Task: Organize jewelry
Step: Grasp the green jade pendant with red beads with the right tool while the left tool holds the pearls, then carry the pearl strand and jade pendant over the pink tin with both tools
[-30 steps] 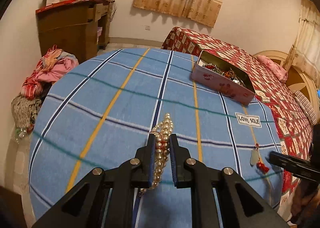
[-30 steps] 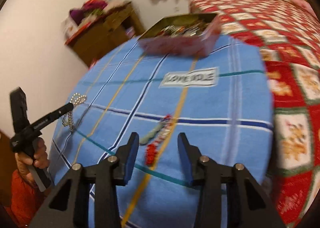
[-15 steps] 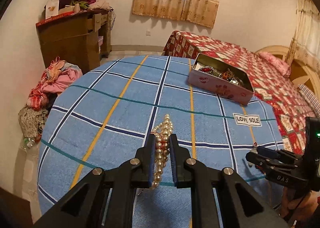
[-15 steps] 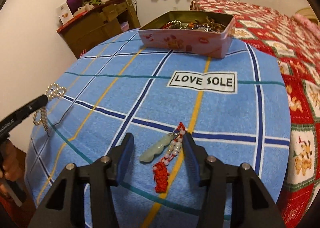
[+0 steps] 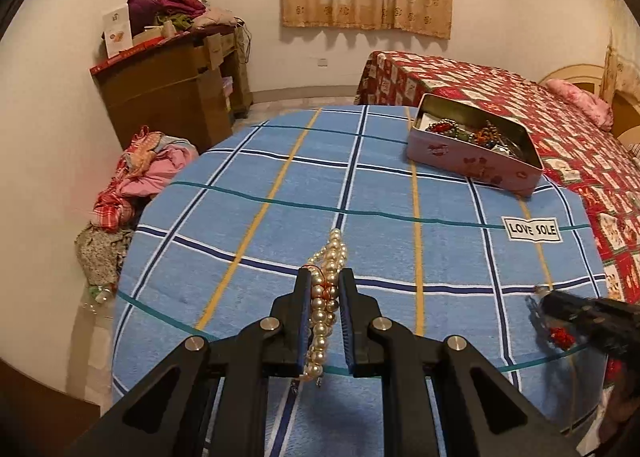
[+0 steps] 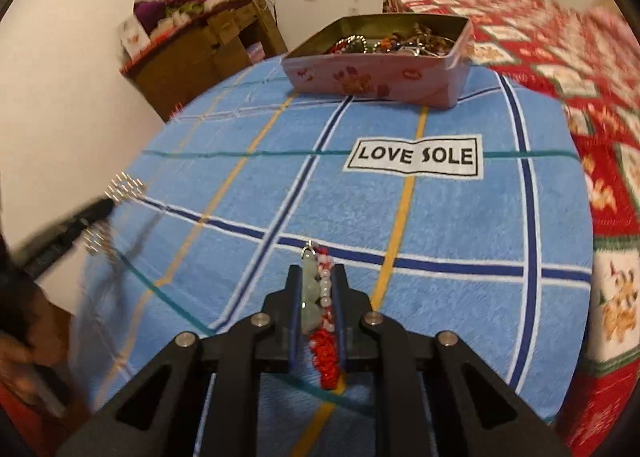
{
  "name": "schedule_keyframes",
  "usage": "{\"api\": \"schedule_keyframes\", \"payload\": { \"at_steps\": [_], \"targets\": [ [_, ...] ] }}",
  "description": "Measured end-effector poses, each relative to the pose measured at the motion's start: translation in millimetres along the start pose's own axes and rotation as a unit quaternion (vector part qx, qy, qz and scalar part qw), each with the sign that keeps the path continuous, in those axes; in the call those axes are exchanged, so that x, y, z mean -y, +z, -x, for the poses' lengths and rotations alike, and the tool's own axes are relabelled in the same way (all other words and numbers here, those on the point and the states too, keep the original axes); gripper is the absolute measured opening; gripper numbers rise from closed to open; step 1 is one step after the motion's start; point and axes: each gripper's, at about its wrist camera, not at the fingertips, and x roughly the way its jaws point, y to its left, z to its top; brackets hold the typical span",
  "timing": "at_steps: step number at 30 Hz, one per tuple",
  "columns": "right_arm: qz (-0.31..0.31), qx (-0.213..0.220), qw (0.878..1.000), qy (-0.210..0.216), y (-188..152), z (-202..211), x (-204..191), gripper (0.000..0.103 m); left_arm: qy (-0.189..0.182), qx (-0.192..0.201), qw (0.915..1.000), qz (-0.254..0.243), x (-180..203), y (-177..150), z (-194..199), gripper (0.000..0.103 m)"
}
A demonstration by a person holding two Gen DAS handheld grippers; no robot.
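My left gripper (image 5: 324, 277) is shut on a pearl necklace (image 5: 326, 297) and holds it above the blue checked cloth (image 5: 280, 217). My right gripper (image 6: 317, 273) is shut on a jade pendant with a red tassel (image 6: 318, 301), lifted off the cloth. A pink tin (image 5: 472, 157) full of jewelry stands at the far right of the table; it also shows in the right wrist view (image 6: 376, 73). The right gripper appears in the left wrist view (image 5: 568, 309), and the left gripper with the pearls in the right wrist view (image 6: 80, 225), blurred.
A "LOVE SOLE" label (image 6: 414, 157) lies on the cloth before the tin. A bed with a red quilt (image 5: 500, 89) is behind the table. A wooden cabinet (image 5: 168, 85) and a pile of clothes (image 5: 136, 177) stand at the left.
My right gripper has closed on the jade pendant and raised it off the cloth. My left gripper still holds the pearls and has lifted a little.
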Motion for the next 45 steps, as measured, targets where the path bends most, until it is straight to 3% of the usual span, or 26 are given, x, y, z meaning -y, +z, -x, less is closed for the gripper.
{"api": "schedule_keyframes", "payload": {
  "at_steps": [7, 12, 18, 23, 28, 32, 33, 34, 35, 36, 43, 44, 45],
  "targets": [
    [-0.008, 0.045, 0.998, 0.038, 17, 41, -13, 0.017, 0.003, 0.01, 0.9999, 0.004, 3, 6, 7, 0.013],
    [-0.006, 0.071, 0.996, 0.053, 27, 60, -20, 0.017, -0.014, 0.021, 0.9997, 0.007, 10, 12, 14, 0.013],
    [-0.002, 0.105, 0.993, 0.049, 43, 81, -17, 0.017, -0.106, 0.051, 0.9929, 0.023, 23, 27, 26, 0.013],
    [-0.003, 0.138, 0.99, 0.036, 74, 93, -5, 0.017, -0.167, 0.107, 0.9801, 0.008, 45, 61, 36, 0.008],
    [-0.002, 0.161, 0.986, 0.03, 98, 97, 4, 0.017, -0.16, 0.122, 0.9795, -0.006, 51, 90, 28, 0.008],
    [0.008, 0.164, 0.986, 0.029, 96, 90, 6, 0.017, -0.158, 0.081, 0.9841, -0.016, 41, 83, 11, 0.012],
    [0.013, 0.164, 0.986, 0.032, 93, 86, 6, 0.017, -0.155, 0.065, 0.9855, -0.018, 40, 78, 6, 0.029],
    [0.014, 0.164, 0.986, 0.037, 91, 85, 6, 0.017, -0.15, 0.035, 0.9878, -0.024, 42, 67, -3, 0.058],
    [0.009, 0.164, 0.985, 0.048, 88, 82, 9, 0.017, -0.149, 0.018, 0.9882, -0.029, 44, 57, -9, 0.069],
    [0.003, 0.163, 0.985, 0.062, 86, 80, 11, 0.017, -0.149, 0.006, 0.9882, -0.037, 50, 45, -14, 0.073],
    [-0.034, 0.159, 0.981, 0.107, 79, 81, 24, 0.017, -0.095, -0.067, 0.9901, -0.078, 83, 1, -41, 0.072],
    [-0.038, 0.159, 0.98, 0.116, 78, 82, 25, 0.017, -0.084, -0.075, 0.9908, -0.075, 84, -2, -46, 0.068],
    [-0.045, 0.159, 0.978, 0.13, 78, 84, 27, 0.017, -0.079, -0.079, 0.9911, -0.072, 82, -3, -49, 0.05]
  ]
}}
